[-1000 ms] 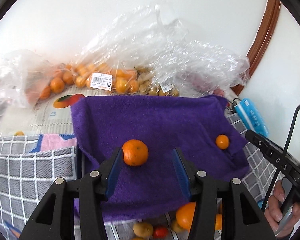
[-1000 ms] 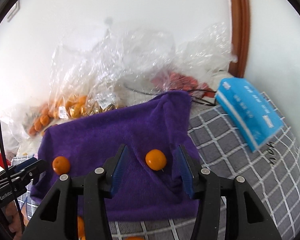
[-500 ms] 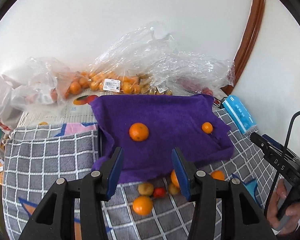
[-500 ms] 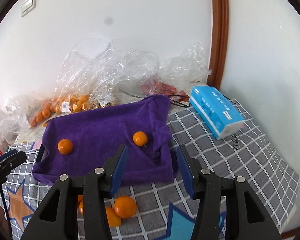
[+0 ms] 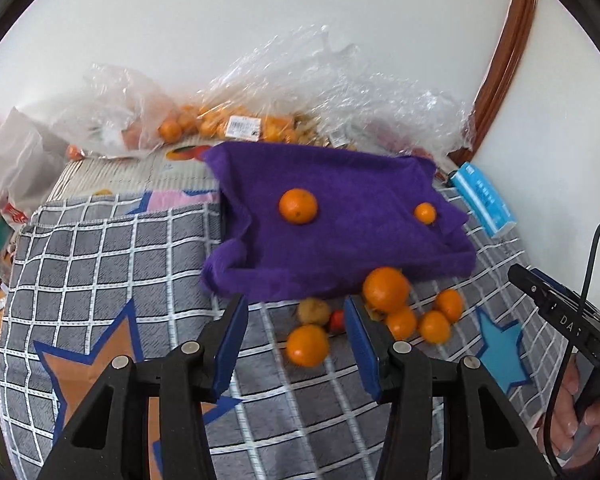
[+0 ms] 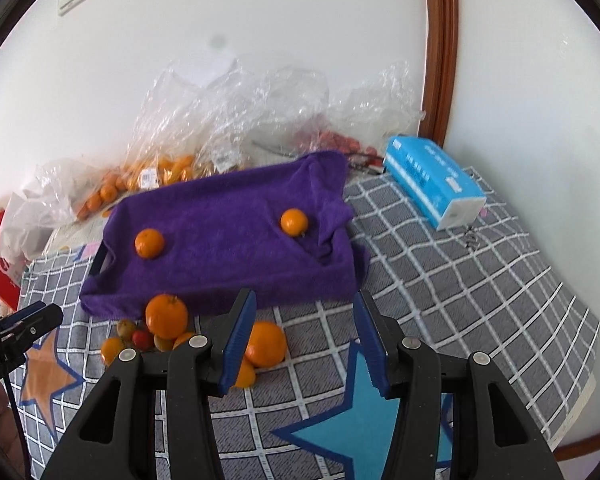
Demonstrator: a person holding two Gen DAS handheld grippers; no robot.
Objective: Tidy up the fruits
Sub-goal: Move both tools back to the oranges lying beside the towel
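Clear plastic bags [image 6: 228,120] of fruit line the wall at upper centre, a blue tissue pack [image 6: 434,182] at right. Both the left gripper [image 5: 296,340] and right gripper [image 6: 306,338] hang released, empty, over the checked cloth [image 6: 440,280]. Loose oranges [image 5: 386,290] cluster just ahead; two glossy mandarins [image 6: 150,243] sit on the purple towel [image 6: 228,236] beyond.

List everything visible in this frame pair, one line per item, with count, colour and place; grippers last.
purple towel: one, purple, draped over a tray at the back of the table.
oranges on towel: two, orange, one left, one right.
loose fruit pile: several oranges, a yellowish fruit, one small red one, in front of the towel.
plastic bags: clear, holding orange and red fruit, against the wall.
tissue pack: one, blue, right of the towel.
checked cloth: grey with star shapes, covering the table.
left gripper: black, blue pads, open, empty.
right gripper: same, open, empty.
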